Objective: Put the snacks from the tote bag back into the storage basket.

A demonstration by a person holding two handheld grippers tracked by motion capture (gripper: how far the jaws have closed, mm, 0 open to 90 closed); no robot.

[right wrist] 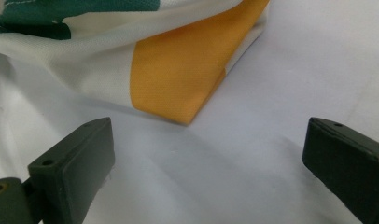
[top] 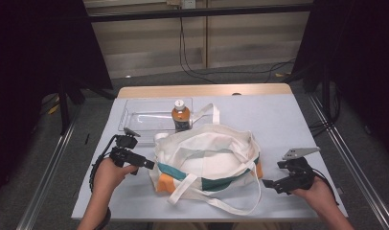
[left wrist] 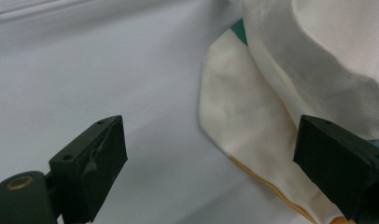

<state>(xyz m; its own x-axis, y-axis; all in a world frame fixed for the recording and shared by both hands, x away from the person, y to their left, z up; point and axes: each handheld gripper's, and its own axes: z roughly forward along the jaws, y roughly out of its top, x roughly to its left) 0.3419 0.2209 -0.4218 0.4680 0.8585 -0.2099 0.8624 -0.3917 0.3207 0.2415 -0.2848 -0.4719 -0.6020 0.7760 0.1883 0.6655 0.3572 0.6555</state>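
So here's my setup: the tote bag sits in the middle of the table with its mouth gaping open, straps flopped toward me. I use it as my landmark. Just behind the bag's far left rim stands the bottle, upright beside the clear tray, so my guess is it goes in the bag next.

My left gripper is right at the bag's left corner, jaws apart, nothing between them. I think I'm there to pin or lift that edge so the mouth doesn't collapse. My right gripper sits off the bag's right orange corner, jaws wide apart too, not touching cloth.
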